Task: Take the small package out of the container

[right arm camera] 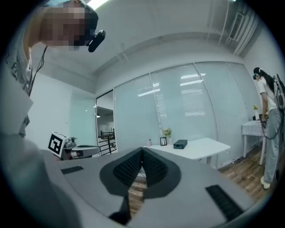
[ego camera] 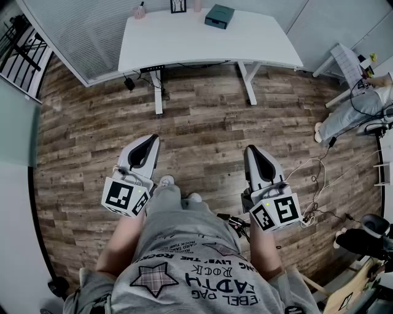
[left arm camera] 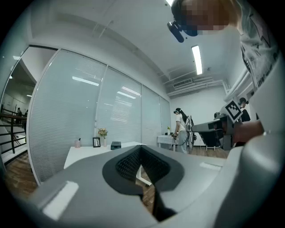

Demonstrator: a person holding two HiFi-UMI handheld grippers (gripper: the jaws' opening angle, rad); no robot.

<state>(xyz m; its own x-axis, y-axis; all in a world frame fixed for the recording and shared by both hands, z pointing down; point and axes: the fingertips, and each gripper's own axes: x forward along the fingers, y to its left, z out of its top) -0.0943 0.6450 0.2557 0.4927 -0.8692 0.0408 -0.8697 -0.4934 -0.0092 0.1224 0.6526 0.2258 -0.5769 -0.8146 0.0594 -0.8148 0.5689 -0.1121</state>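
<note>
Container (ego camera: pixel 219 16), a dark teal box, sits on a white table (ego camera: pixel 184 43) at the far side of the room, well apart from both grippers. Its inside cannot be seen from here, so no package shows. A small frame (ego camera: pixel 178 6) and a pink bottle (ego camera: pixel 140 11) stand on the same table, to the box's left. Both grippers are held level over a wood floor (ego camera: pixel 202 122), side by side and pointing toward the table. The left gripper (ego camera: pixel 149 141) is clenched, its jaws pressed together with nothing between them. The right gripper (ego camera: pixel 252 150) is clenched the same way, also holding nothing. Another person (ego camera: pixel 359 107) is at the room's right edge.
</note>
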